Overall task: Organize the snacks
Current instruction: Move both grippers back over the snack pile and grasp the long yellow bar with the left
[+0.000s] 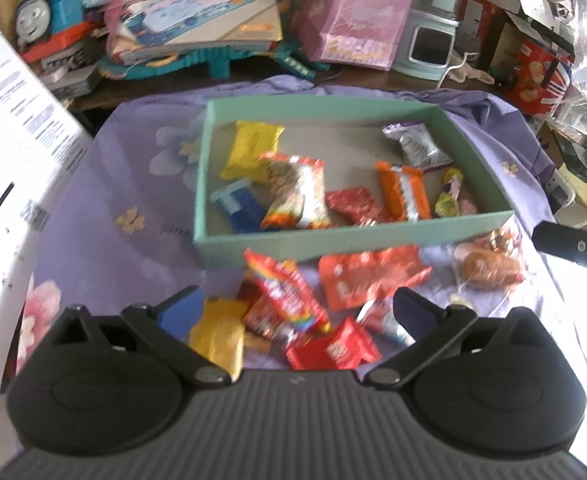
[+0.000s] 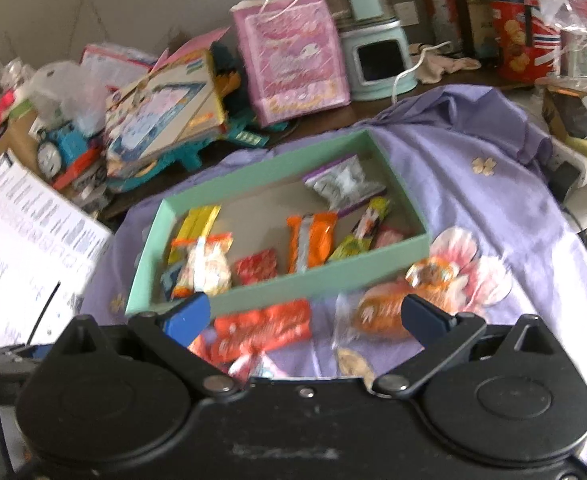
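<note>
Sorting loose snacks into the mint-green box (image 1: 249, 242), about midway by the look of it: several packets already inside, a cluster left outside on the purple floral cloth (image 1: 105, 184) covering the tabletop.

Left wrist view, left to right: yellow packet (image 1: 217, 336) at lower left, just inside the left blue pad; red rainbow-striped packet (image 1: 285, 292) at lower centre; small red wrapper (image 1: 333, 350) below it; orange-red pouch (image 1: 367, 278) right of centre, close to the box's near wall; clear-wrapped bun (image 1: 489, 270) at far right. Left gripper (image 1: 293, 312) hovering over this pile, jaws spread wide, holding nothing.

Right wrist view: box at centre, orange-red pouch (image 2: 265, 330) at lower centre between the pads, bun (image 2: 385, 314) just right of it. Right gripper (image 2: 305, 318) likewise spread wide and empty, above pouch and bun.

Next, probably: lowering one gripper onto a single packet, closing on an edge standing clear of its neighbours, lifting over the near wall into a bare patch of the box floor. Overlapping wrappers calling for care against dragging two at once. Blurred frames, so exact contact hard to judge.
</note>
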Demonstrator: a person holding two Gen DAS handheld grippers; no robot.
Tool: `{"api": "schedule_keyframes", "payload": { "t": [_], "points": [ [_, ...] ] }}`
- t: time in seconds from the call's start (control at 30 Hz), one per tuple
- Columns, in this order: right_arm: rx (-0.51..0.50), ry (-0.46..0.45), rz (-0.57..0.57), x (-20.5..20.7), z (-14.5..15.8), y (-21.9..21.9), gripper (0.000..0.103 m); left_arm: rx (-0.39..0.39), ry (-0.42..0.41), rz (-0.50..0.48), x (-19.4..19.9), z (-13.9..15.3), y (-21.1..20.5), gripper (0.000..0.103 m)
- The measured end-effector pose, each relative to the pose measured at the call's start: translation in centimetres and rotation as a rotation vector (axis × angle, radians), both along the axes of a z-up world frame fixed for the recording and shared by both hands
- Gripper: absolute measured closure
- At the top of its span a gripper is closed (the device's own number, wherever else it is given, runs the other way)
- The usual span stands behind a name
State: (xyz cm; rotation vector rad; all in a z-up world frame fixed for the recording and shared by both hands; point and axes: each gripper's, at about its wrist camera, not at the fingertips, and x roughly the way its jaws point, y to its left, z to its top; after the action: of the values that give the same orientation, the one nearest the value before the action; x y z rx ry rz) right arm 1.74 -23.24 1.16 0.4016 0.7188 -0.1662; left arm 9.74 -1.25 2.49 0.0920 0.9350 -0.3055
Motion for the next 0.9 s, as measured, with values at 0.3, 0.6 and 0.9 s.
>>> {"api": "schedule_keyframes", "payload": {
  "t": [0.3,0.6,0.9],
  "points": [
    [0.083,0.143,0.080,-0.5,-4.4,3.9,0.000,0.033,0.071,0.081,-1.5,-4.3,4.2,0.000],
    [0.095,0.214,0.151,1.0,-6.8,7.1,0.000,0.061,0.131,0.133,-0.6,-8.2,6.4,0.000],
    [0.044,0.224,0.193,3.0,-7.1,9.7,0.004,0.062,0.115,0.115,-0.1,-10.1,7.2,0.049]
  ]
}}
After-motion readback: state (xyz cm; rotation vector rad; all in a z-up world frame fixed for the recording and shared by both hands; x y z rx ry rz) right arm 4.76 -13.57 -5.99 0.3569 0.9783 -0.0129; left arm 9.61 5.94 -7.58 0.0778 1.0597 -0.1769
